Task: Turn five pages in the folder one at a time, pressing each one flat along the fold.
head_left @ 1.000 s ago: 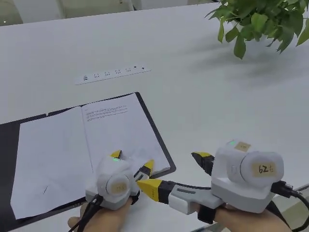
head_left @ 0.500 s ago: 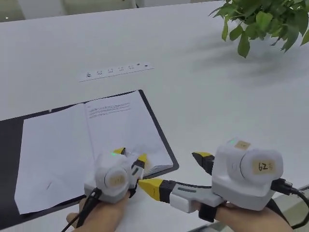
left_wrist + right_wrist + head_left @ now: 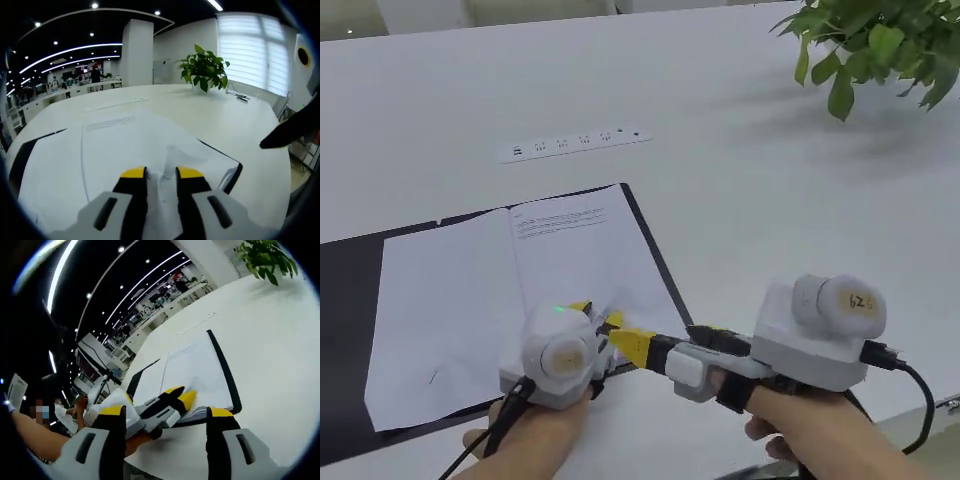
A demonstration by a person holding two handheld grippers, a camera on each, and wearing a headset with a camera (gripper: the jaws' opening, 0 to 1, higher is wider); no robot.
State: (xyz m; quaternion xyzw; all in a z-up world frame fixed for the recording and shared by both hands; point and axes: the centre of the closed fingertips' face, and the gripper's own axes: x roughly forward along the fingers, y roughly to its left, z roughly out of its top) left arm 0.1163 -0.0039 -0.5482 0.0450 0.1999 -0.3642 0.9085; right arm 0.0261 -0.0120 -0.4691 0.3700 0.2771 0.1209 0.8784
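The left gripper point(image 3: 160, 173) has its jaws nearly together, pinching a raised pucker of the page point(image 3: 127, 137) near its lower edge. The rest of the open folder point(image 3: 345, 320) spreads ahead of them. The right gripper point(image 3: 167, 412) holds nothing, its jaws spread wide, with the folder's near corner just ahead between them.

White table point(image 3: 740, 200) with open folder point(image 3: 345, 320), socket strip point(image 3: 575, 143), plant point(image 3: 870, 40)

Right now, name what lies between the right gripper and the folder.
The left gripper lies there, jaws at the right page of the folder; the right gripper view shows it beyond the open right gripper.
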